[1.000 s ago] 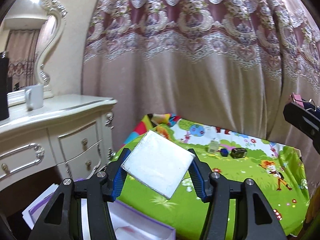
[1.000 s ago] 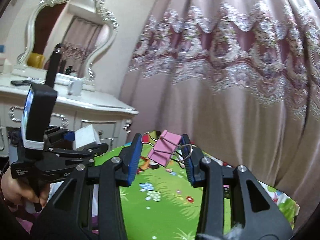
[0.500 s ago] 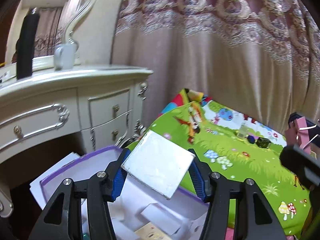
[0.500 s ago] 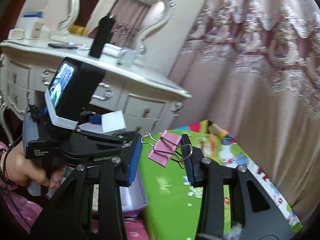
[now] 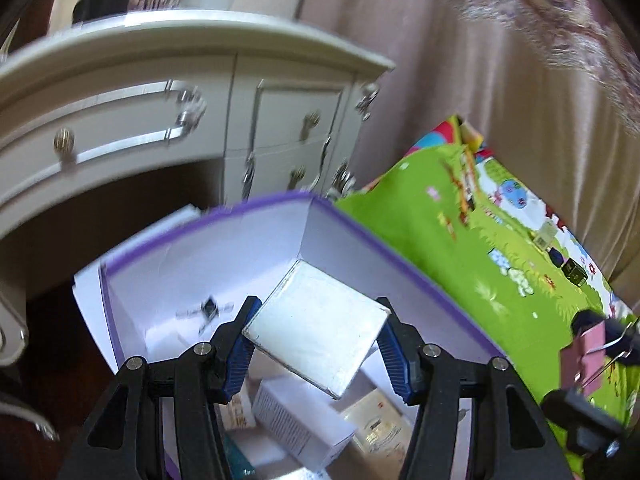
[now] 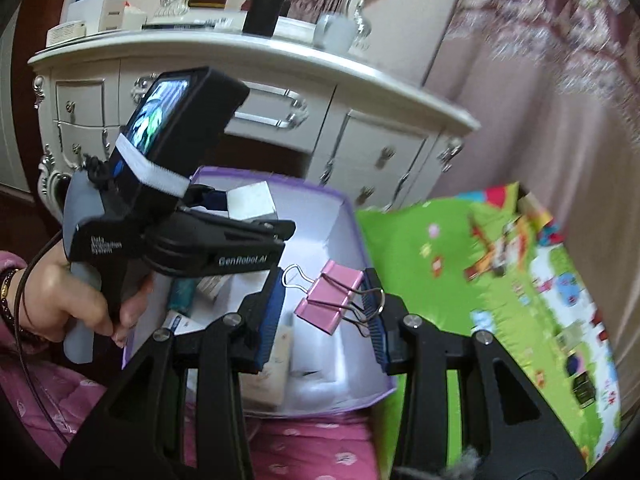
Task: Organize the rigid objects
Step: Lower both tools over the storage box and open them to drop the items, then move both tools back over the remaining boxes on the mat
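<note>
My left gripper (image 5: 316, 344) is shut on a flat white square box (image 5: 316, 330), held tilted above the open white storage box with a purple rim (image 5: 400, 248). In the right wrist view that same white square box (image 6: 250, 202) shows in the left gripper (image 6: 256, 216), over the storage box (image 6: 352, 216). My right gripper (image 6: 326, 312) is shut on a pink binder clip (image 6: 330, 298), hanging over the storage box's near right corner. Several small cartons (image 5: 300, 420) lie inside the storage box.
A white dresser with drawers (image 5: 160, 92) stands just behind the storage box. A green cartoon play mat (image 5: 500, 248) spreads to the right with small dark items (image 5: 574, 270) on it. A pink curtain (image 5: 500, 60) hangs behind. A hand (image 6: 68, 304) grips the left tool.
Both grippers have swung left and downward, from above the green mat to above the storage box. Each keeps its hold: white box on the left, pink clip on the right.
</note>
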